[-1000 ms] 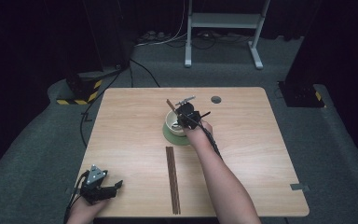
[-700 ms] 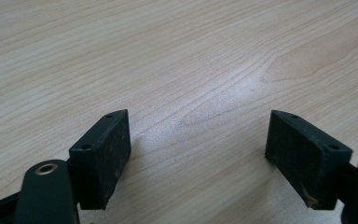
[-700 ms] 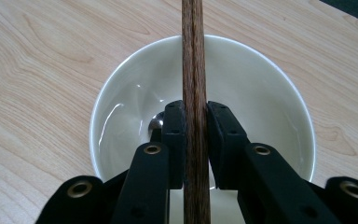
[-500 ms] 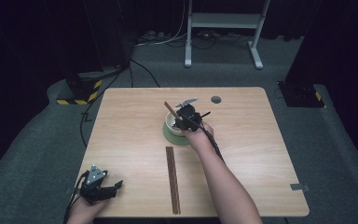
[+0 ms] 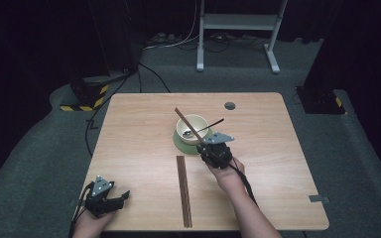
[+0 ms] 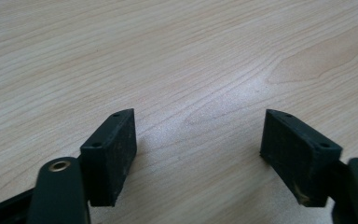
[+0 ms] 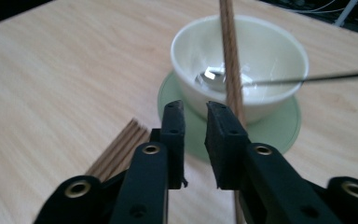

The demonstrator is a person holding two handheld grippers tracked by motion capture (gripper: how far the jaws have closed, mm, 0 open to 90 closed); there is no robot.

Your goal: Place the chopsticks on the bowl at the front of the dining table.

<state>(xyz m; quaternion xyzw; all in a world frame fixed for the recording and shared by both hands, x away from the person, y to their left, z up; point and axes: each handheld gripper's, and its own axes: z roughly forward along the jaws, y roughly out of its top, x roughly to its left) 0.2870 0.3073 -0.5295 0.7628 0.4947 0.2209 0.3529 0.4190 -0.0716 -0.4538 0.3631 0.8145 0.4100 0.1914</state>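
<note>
A pale bowl (image 5: pixel 181 131) (image 7: pixel 261 51) stands on a green saucer (image 5: pixel 181 145) (image 7: pixel 279 130) with a metal spoon (image 5: pixel 213 123) (image 7: pixel 214 77) inside it, handle pointing right. One brown chopstick (image 5: pixel 187 123) (image 7: pixel 230 60) slants over the bowl and runs down behind my right gripper's right-hand jaw, not between the pads. My right gripper (image 5: pixel 206 145) (image 7: pixel 196 109) sits just in front of the saucer. Its jaws have just been closing to a narrow gap with nothing in it. My left gripper (image 5: pixel 123 197) (image 6: pixel 200 126) rests at the near left corner, wide open over bare wood, its jaws having just closed slightly.
A bundle of chopsticks (image 5: pixel 183 191) (image 7: pixel 119 151) lies lengthwise on the wooden table (image 5: pixel 278 148) in front of the bowl. A round hole (image 5: pixel 229 105) is near the far edge. A metal stand (image 5: pixel 238 29) and cables lie on the floor beyond.
My right gripper has drawn back from the bowl towards the person, so more of the slanting chopstick shows. The left gripper has stayed where it was.
</note>
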